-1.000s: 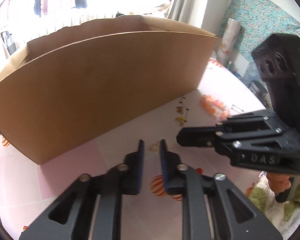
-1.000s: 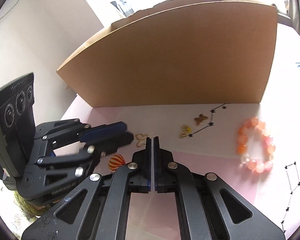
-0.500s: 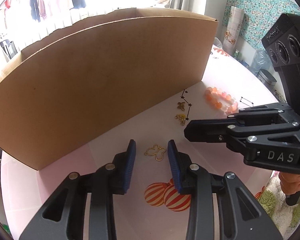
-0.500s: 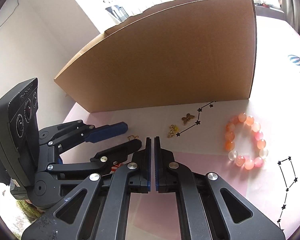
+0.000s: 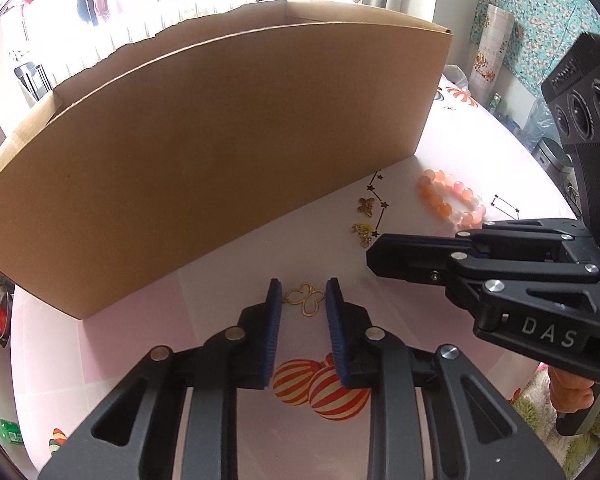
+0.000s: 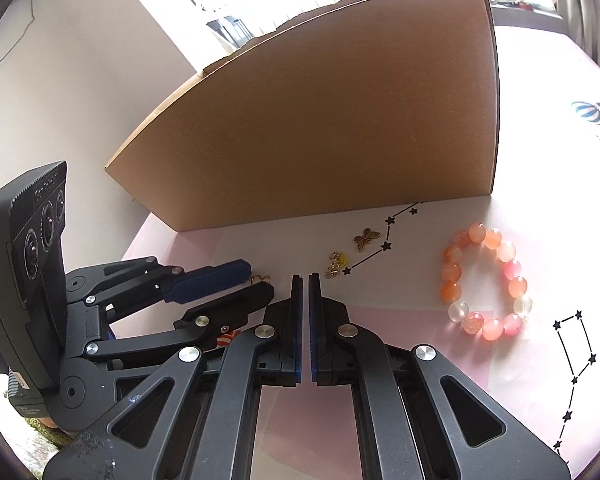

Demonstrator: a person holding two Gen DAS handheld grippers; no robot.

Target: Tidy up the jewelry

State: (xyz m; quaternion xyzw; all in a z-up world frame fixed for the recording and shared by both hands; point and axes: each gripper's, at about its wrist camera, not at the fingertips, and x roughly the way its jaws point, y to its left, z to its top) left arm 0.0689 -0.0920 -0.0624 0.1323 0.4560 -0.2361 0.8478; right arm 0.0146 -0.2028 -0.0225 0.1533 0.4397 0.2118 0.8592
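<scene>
Between left claw (image 5: 300,300), gold openwork butterfly (image 5: 305,299)

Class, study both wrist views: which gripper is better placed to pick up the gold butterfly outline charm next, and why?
Left. The left gripper is open, its fingers either side of the gold butterfly charm. The right gripper is nearly shut and aimed elsewhere.

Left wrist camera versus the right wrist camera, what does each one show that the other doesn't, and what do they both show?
Only the left wrist view shows the whole gold outline butterfly between the open left gripper fingers, and the balloon print. Only the right wrist view shows the full bead bracelet ring and the nearly closed right gripper head on. Both show the cardboard box, small butterfly charm and gold chain piece.
</scene>
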